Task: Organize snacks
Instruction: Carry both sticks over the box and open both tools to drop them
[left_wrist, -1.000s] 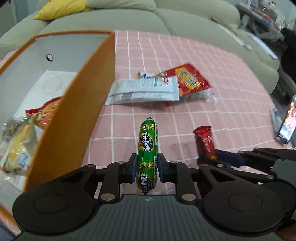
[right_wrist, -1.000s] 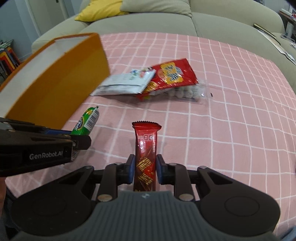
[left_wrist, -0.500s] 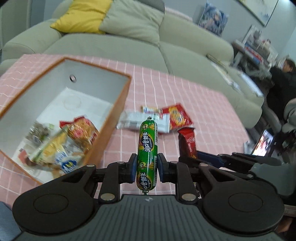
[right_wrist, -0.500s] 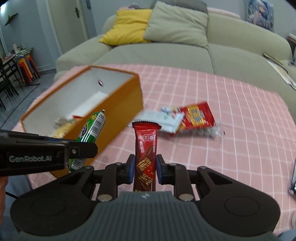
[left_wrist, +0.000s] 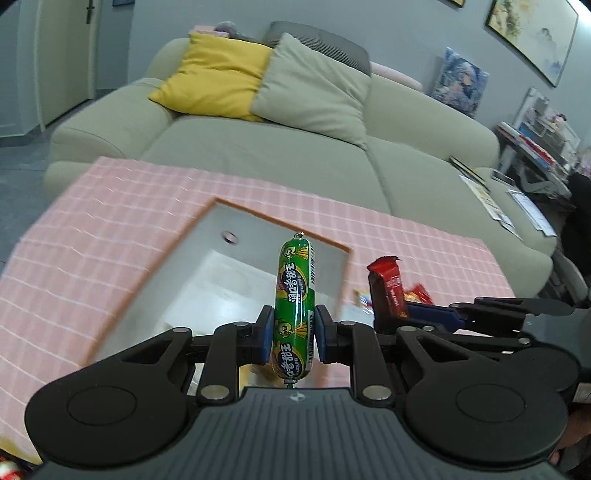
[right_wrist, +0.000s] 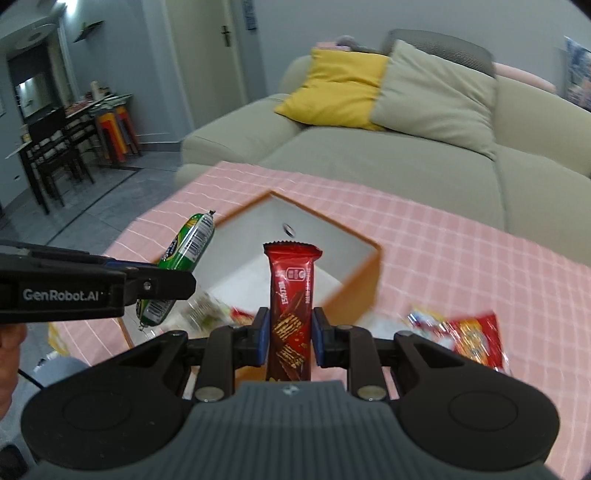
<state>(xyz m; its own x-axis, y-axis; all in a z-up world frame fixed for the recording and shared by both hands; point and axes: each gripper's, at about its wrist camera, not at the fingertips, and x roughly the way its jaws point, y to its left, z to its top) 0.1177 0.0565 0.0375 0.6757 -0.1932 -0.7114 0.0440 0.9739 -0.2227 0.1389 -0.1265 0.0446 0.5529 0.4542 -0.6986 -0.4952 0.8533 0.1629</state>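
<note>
A living room with a grey-green sofa (left_wrist: 332, 158) and a table under a pink checked cloth (left_wrist: 92, 258) carries the job. On that cloth stands the orange box (right_wrist: 364, 280), white inside, open on top. The left gripper (left_wrist: 293, 334) is clamped on a green sausage stick (left_wrist: 295, 302), held upright above the box's open top; the right gripper (right_wrist: 288, 336) is clamped on a red chocolate bar (right_wrist: 290, 295), likewise upright and over the box.

By my reading the task is well under way: some packets already lie in the box's near end, two snacks are in the air about to go in, and at least a red snack bag (right_wrist: 474, 339) and something pale beside it wait on the cloth by the box's right-hand wall.

What lies in the box is blurred and largely covered by the gripper bodies, so I cannot count or name it. The packets on the cloth are partly cut off behind the right gripper, and the table's near edge is out of sight.
</note>
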